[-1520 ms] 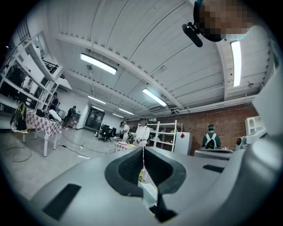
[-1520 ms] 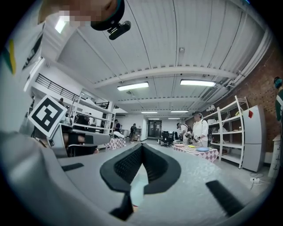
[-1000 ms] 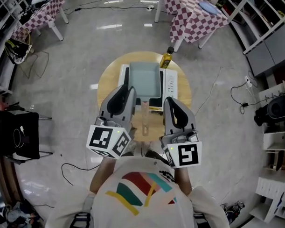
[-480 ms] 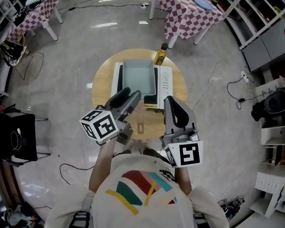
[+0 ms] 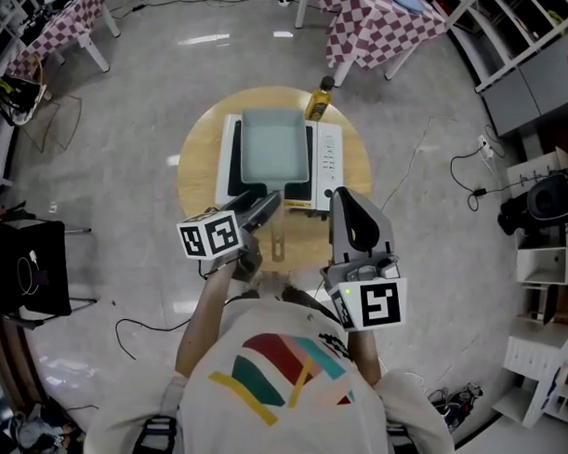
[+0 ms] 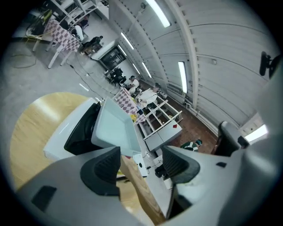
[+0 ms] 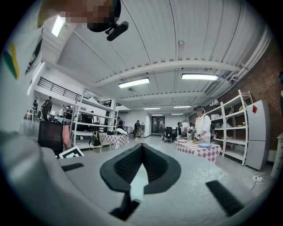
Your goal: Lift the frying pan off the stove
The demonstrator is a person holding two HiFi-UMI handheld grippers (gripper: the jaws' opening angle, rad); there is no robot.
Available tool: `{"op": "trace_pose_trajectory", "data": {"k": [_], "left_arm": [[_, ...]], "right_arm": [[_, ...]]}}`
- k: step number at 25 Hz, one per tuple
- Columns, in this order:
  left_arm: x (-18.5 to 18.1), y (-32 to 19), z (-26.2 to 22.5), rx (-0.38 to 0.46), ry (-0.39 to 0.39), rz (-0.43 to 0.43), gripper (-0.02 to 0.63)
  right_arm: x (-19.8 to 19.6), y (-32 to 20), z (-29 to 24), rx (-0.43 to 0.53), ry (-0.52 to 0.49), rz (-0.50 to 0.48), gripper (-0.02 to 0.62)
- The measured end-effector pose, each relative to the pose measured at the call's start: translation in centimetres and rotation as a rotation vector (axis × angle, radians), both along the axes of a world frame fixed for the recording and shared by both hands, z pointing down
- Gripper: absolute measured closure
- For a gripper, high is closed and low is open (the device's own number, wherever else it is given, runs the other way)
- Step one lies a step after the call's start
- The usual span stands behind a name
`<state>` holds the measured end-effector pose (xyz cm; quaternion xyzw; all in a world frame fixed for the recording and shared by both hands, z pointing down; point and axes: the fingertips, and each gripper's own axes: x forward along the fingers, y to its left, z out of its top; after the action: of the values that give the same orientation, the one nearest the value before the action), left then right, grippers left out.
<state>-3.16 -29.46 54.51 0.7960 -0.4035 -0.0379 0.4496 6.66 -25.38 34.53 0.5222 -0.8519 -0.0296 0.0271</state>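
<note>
Ok, status. My left gripper (image 5: 264,208) is rolled onto its side at the near edge of the stove (image 5: 330,158), and its jaws are opening. The wooden handle (image 6: 137,185) of the frying pan (image 5: 272,147) runs between them. It sits close against the left pad (image 6: 104,170) with a clear gap to the right pad (image 6: 177,165), so nothing is clamped.

The pan is rectangular, pale teal and flat on the stove's black cooktop, not lifted. Its handle sticks out toward me over the round wooden table (image 5: 195,162).

My right gripper (image 5: 345,200) is beside the handle on the right, apart from it and touching nothing. Its own view shows the jaws together, tips meeting, with only a pale sliver of floor (image 7: 137,187) showing below them. That camera looks out across the room at checkered tables (image 7: 201,150) and shelving (image 7: 234,128), not at the stove.

A yellow oil bottle (image 5: 317,99) stands upright on the table at the stove's far edge, just beside it.
</note>
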Motion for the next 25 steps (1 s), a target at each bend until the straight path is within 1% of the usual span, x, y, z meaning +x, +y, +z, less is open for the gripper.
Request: {"op": "trace_pose_trajectory", "data": {"k": [3,6,10,12,14,18,22,25], "left_arm": [[1.0,0.5,2.0,-0.064,0.033,0.022,0.334],[2.1,1.2,3.4,-0.126,0.089,0.065,0.329],[3.5,1.7,4.6,-0.220,0.199,0.126,0.328],[4.2,2.0,5.0,-0.255,0.222,0.157,0.328],[4.7,2.1,5.3,-0.280,0.242,0.180,0.328],[5.4,2.0,5.6,-0.313,0.299,0.190,0.328],[6.3,2.0,5.8,-0.343,0.336,0.222,0.330],[7.0,2.2,5.7,-0.367,0.387,0.253,0.338]], "right_arm": [[0.3,-0.1,0.9,-0.041,0.004,0.016,0.597],[0.8,-0.1,1.1,-0.028,-0.001,0.027,0.597],[1.3,-0.2,1.6,-0.036,-0.005,0.045,0.597],[1.5,-0.3,1.7,-0.040,-0.003,0.052,0.597],[1.6,-0.3,1.8,-0.044,-0.001,0.057,0.597],[1.9,-0.6,2.1,-0.053,0.004,0.069,0.597],[2.3,-0.8,2.2,-0.058,0.009,0.083,0.597],[2.7,-0.8,2.4,-0.064,0.012,0.095,0.597]]}}
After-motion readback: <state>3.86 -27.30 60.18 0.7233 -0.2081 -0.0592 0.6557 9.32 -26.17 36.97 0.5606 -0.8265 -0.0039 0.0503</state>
